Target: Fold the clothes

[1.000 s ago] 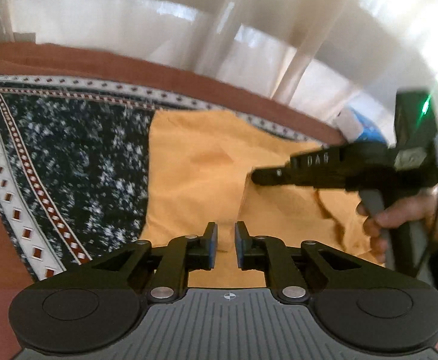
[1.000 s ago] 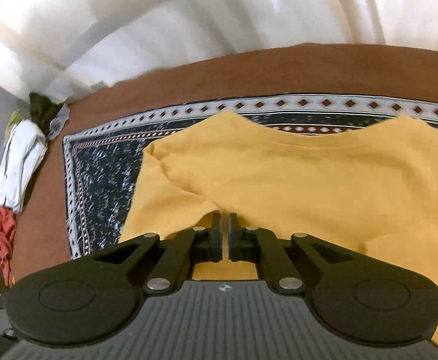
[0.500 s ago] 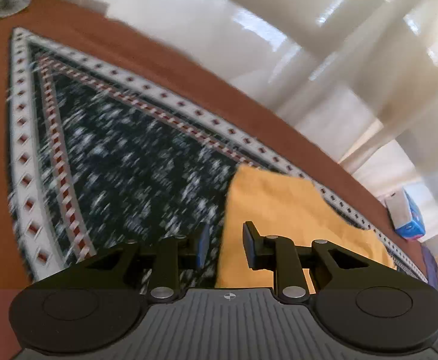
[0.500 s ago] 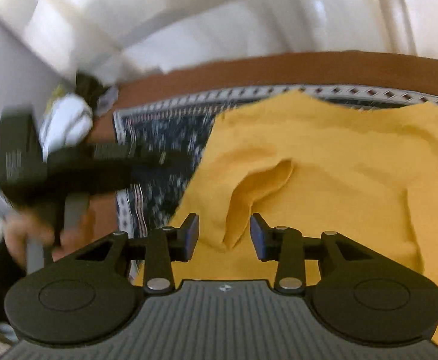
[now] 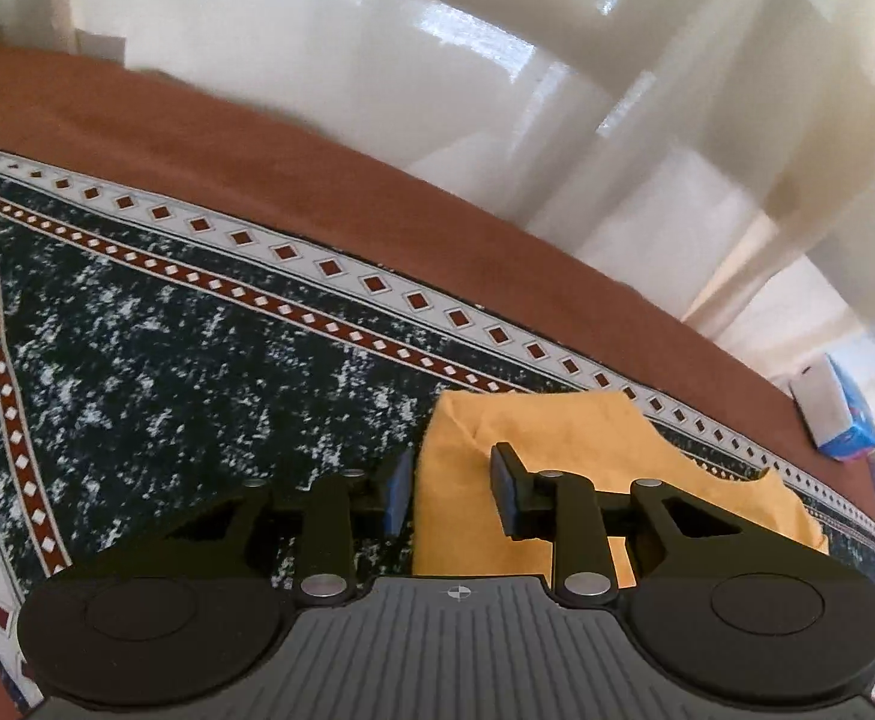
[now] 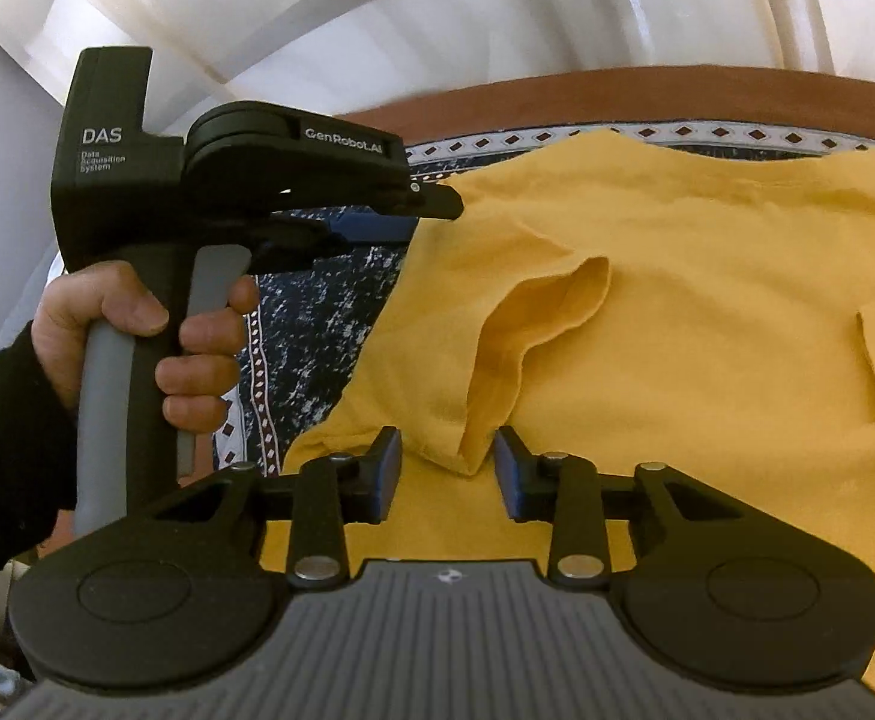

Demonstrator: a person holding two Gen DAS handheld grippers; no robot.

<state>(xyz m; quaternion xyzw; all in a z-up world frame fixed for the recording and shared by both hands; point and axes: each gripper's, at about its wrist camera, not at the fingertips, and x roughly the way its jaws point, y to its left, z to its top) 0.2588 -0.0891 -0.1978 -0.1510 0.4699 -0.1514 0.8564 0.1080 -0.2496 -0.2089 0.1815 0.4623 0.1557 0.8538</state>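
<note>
Left hand [image 6: 137, 336], in a dark sleeve, grips the left gripper [image 5: 451, 489] handle; its jaws are closing, part open, over the yellow shirt's [image 6: 707, 312] left edge. The right gripper [image 6: 448, 468], shut a second ago, is closing with a raised sleeve fold [image 6: 533, 336] between unpressed pads. The shirt lies on the patterned cloth [image 5: 167, 348]. Printed: "DAS", "GenRobot.AI".

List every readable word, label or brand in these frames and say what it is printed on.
"DAS": camera housing of the left tongs, right wrist view.
"Data Acquisition System": small print below it, barely legible.
"GenRobot.AI": the same tool's arm cover.
Blue box, left wrist view: print too blurred to read.
</note>
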